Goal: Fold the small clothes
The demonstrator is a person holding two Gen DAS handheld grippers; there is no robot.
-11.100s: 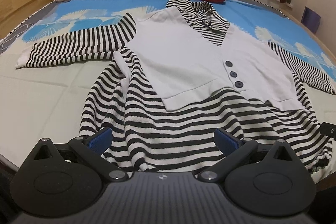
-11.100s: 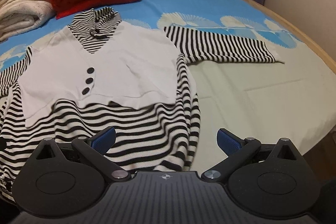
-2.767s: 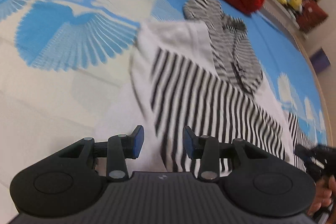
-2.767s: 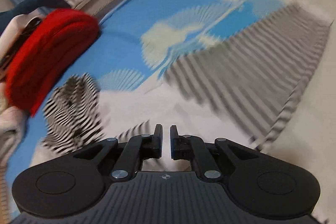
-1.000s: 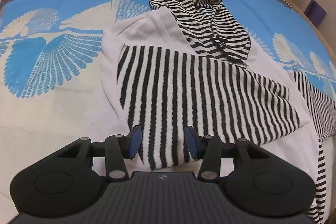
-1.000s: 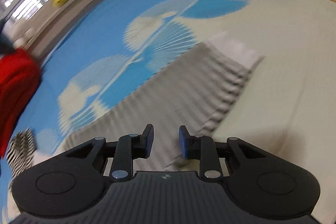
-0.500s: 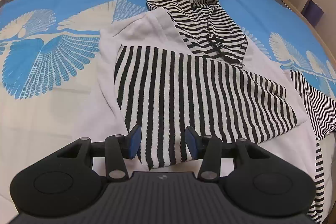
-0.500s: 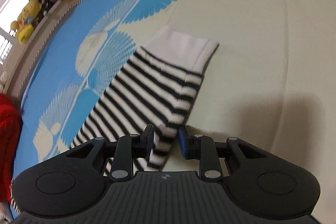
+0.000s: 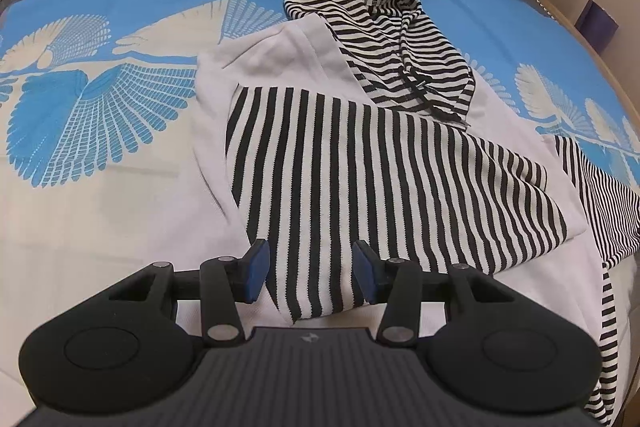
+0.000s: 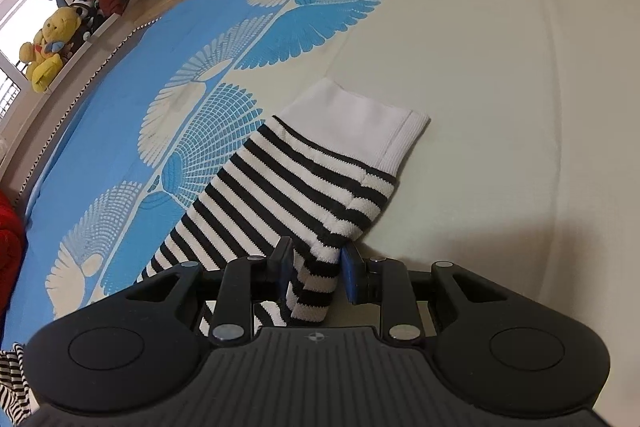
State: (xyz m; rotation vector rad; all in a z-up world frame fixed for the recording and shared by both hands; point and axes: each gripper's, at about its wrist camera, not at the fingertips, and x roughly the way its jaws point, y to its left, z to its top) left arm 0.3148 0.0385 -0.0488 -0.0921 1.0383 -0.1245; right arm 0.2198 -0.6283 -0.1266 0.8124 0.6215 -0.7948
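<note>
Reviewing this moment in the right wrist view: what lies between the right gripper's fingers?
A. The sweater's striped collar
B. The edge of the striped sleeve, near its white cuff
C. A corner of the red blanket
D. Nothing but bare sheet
B. In the right wrist view the right gripper straddles a raised fold of the striped sleeve, just short of its white cuff; whether the pads already press on it is unclear.
</note>
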